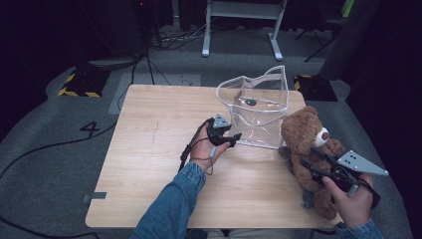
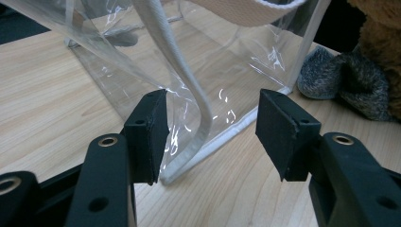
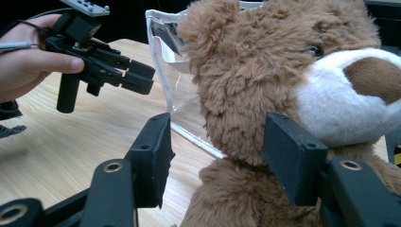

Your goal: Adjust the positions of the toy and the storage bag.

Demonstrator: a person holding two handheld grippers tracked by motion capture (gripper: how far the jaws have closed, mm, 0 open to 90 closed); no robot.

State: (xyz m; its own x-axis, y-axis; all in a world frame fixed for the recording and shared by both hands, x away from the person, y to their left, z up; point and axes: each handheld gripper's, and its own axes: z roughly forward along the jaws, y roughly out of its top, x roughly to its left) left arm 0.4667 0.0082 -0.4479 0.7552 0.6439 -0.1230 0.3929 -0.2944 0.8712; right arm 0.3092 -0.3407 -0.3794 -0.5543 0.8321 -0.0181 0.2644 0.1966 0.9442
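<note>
1. Broadly, a pale square wooden table [image 1: 149, 164] takes up the middle of the scene, on a grey carpeted floor [image 1: 45, 164].
2. Toward the far right of the tabletop stands a clear plastic tote bag with white fabric trim and straps [image 1: 256, 107], upright with its mouth open.
3. Just right of the bag, at the right edge of the table, sits a brown plush teddy bear with a cream muzzle [image 1: 306, 139], upright, with its head close beside the bag's near right corner.
4. On the near right, the right gripper [image 3: 215, 151] is level with the bear's neck; its jaws stand apart on either side of the neck, and a gap shows at the left pad.
5. Near the middle, the left gripper [image 2: 213, 130] points at the bag's near left bottom corner, jaws wide open, with one white strap hanging between them, unpinched.
</note>
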